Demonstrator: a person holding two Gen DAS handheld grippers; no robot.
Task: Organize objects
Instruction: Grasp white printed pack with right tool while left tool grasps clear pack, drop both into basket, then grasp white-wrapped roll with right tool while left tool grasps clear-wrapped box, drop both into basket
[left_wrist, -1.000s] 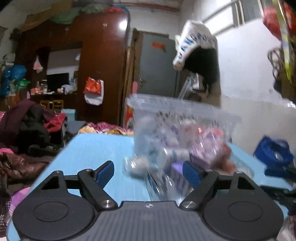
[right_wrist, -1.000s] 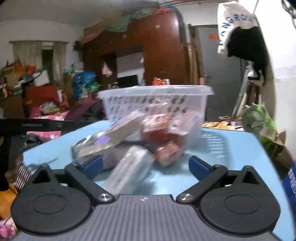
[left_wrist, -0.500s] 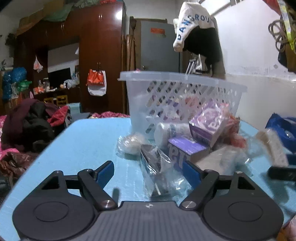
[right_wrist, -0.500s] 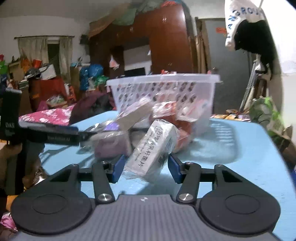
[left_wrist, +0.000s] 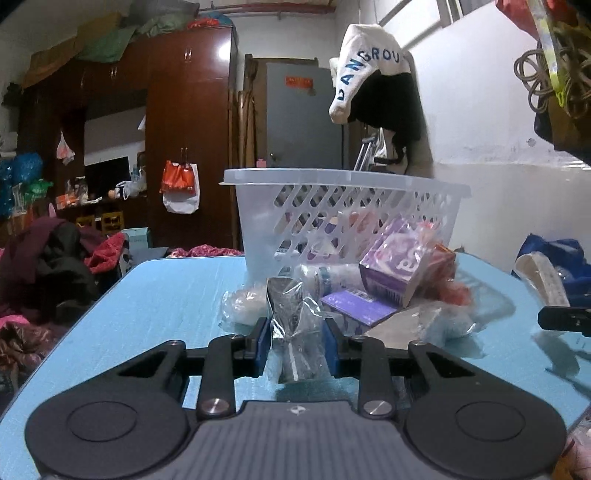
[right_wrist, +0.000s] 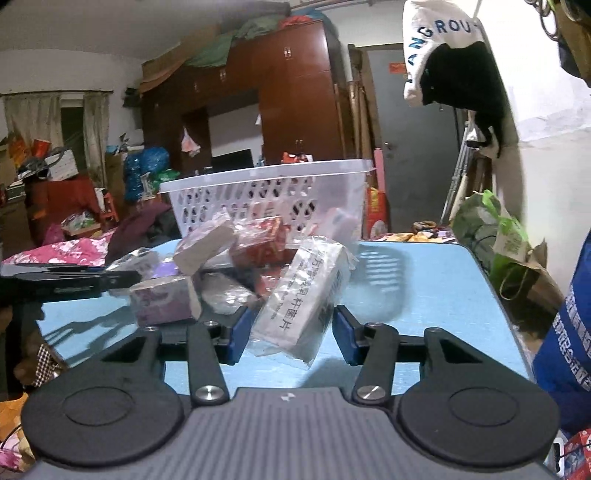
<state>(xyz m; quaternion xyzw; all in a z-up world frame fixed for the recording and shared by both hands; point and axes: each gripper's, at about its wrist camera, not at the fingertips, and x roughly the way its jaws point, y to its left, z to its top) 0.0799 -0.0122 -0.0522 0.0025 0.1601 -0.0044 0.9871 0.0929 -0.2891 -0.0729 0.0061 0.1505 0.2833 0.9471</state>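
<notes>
On the blue table (left_wrist: 166, 295) a white perforated basket (left_wrist: 343, 184) stands behind a heap of wrapped goods: purple boxes (left_wrist: 395, 266), a white round bundle (left_wrist: 243, 306) and red packets (right_wrist: 258, 243). My left gripper (left_wrist: 295, 347) is shut on a dark packet in clear wrap (left_wrist: 295, 325) at the heap's near edge. My right gripper (right_wrist: 291, 338) grips a white box in clear wrap (right_wrist: 306, 295), tilted up between its blue pads; its jaws are still closing. The basket (right_wrist: 266, 177) sits just beyond it. The left wrist view shows that white box (left_wrist: 539, 280) apart from the heap.
A blue bag (left_wrist: 554, 254) lies off the table's right edge, with a green bag (right_wrist: 491, 229) and a paper bag beyond. Piled clothes (left_wrist: 55, 258) sit left of the table. A dark wardrobe and grey door stand behind, and garments hang on the white wall.
Both grippers stood wide open a second ago. The left jaws have closed on the clear-wrapped packet, the right jaws on the white box, and both have edged nearer the heap.
</notes>
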